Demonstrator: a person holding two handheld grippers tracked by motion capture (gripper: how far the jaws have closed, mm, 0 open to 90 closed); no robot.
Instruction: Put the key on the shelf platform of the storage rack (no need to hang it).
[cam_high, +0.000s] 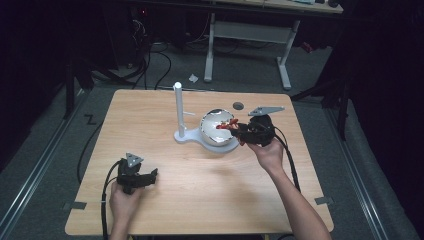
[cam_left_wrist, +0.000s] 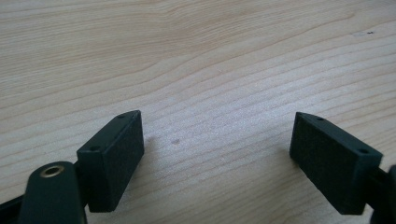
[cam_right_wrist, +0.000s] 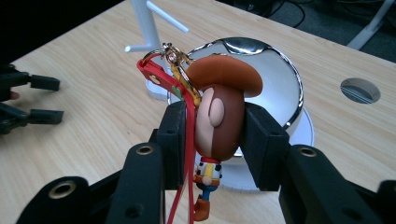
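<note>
Near the front left corner of the table (cam_high: 150, 220), the left gripper (cam_left_wrist: 219, 154) rests low over bare wood, jaws wide apart with nothing between them, likely parked out of the way. Toward the middle right, the right gripper (cam_right_wrist: 212, 140) clamps a cowboy keychain (cam_right_wrist: 219, 116) by its head above the shiny bowl (cam_right_wrist: 280, 65), wrist angled toward the white stand (cam_right_wrist: 147, 28), seemingly to hang its ring there.

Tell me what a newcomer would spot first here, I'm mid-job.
First, the cowboy keychain, clamped by its head in the right gripper, red strap hanging down, just in front of the shiny bowl. Next, the white stand beside that bowl at the table's middle. The left gripper rests open and empty near the table's front left.
</note>
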